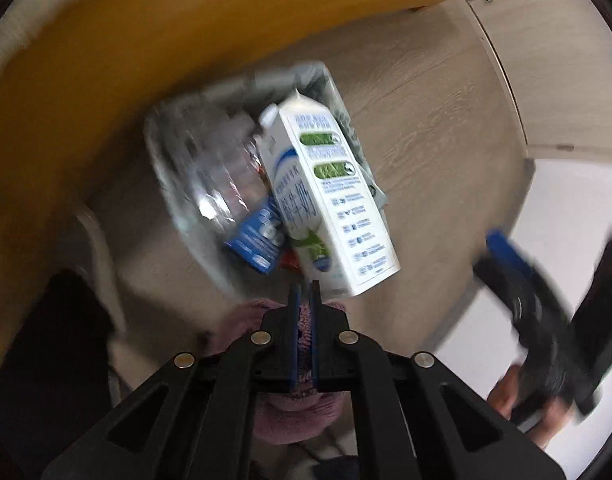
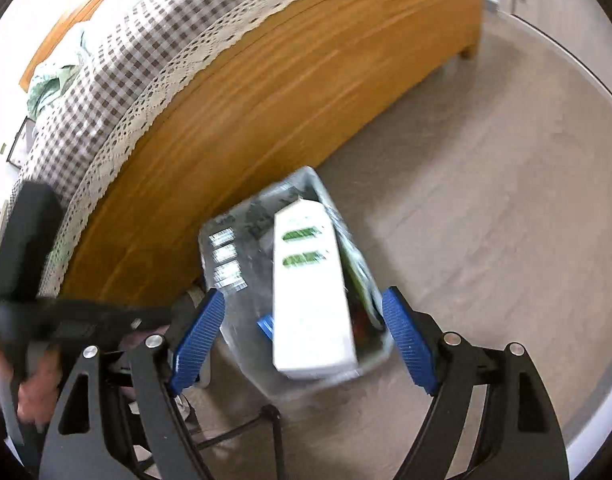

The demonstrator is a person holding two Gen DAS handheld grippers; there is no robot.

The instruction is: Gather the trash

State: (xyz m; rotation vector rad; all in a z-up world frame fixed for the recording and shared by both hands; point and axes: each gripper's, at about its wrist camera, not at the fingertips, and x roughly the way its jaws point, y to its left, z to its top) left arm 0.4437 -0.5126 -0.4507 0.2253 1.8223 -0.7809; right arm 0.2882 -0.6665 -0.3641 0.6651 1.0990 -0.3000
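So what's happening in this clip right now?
A person with a gripper in each hand is collecting trash beside a wooden bed. A white milk carton is in the lined bin on the floor, among a blue box and clear plastic. The right gripper is open above it, holding nothing; the left gripper is nearly shut.

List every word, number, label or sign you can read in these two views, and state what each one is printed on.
No text can be read for certain.
White carton: blue print, two green labels and a column of icons, all blurred.
Small blue box: white print, too blurred.
Clear bin: three barcode-like stickers, unreadable.
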